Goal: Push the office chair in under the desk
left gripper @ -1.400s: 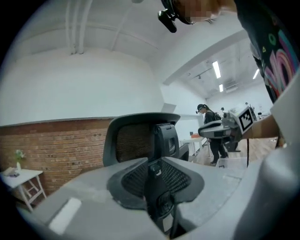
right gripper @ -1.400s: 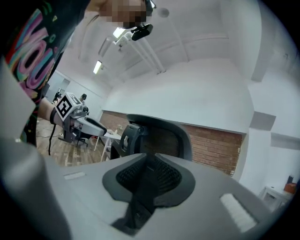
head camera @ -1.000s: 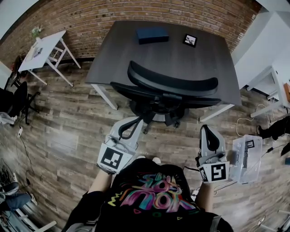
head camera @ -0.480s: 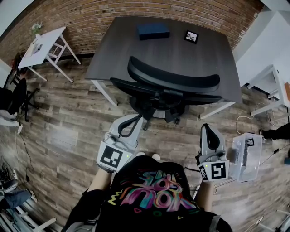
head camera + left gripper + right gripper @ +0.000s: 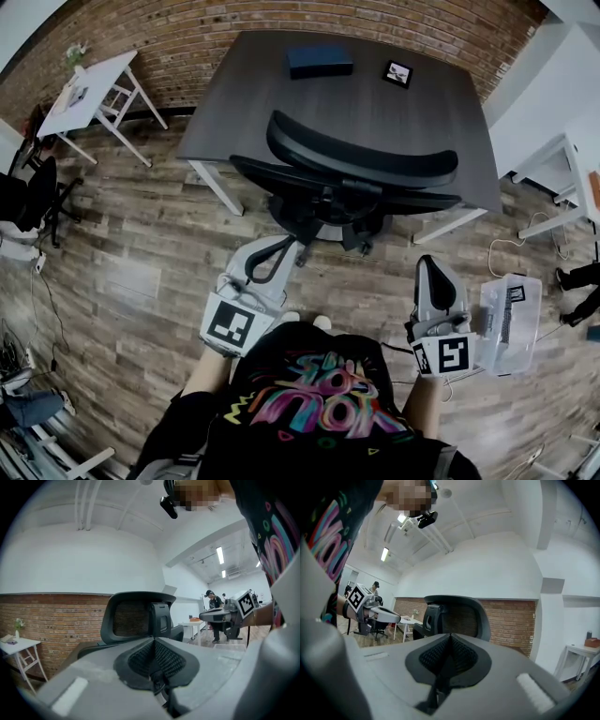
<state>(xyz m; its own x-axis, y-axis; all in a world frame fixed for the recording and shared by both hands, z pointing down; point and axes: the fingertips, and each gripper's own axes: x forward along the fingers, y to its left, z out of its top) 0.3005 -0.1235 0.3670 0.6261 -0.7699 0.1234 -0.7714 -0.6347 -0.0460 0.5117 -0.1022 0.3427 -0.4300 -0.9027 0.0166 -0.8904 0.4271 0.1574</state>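
Upper centre of the head view, the black mesh office chair (image 5: 361, 167) stands at the front edge of the dark grey desk (image 5: 253, 103), its back toward me and its seat seemingly part-way beneath the top. Lower in that frame, my left gripper (image 5: 278, 251) and right gripper (image 5: 429, 270) are both clenched on nothing. They sit well apart from the chair, one on either side of my body.

I judge the push is not finished. To do it well, I would set both closed tips against the backrest, one on each side of its spine and at equal height, so the chair rolls straight rather than swivelling. I would press slowly and keep the base between the white desk legs (image 5: 214, 192).

Only the head view shows the desk top, with a blue box (image 5: 320, 61) and a small framed picture (image 5: 397, 73), and how the chair lines up with the desk. The gripper views look level and give what it cannot: the upright backrest seen from behind against a red brick wall (image 5: 51, 620), and my pads pressed together with nothing between them. Each also catches the other gripper at its edge.
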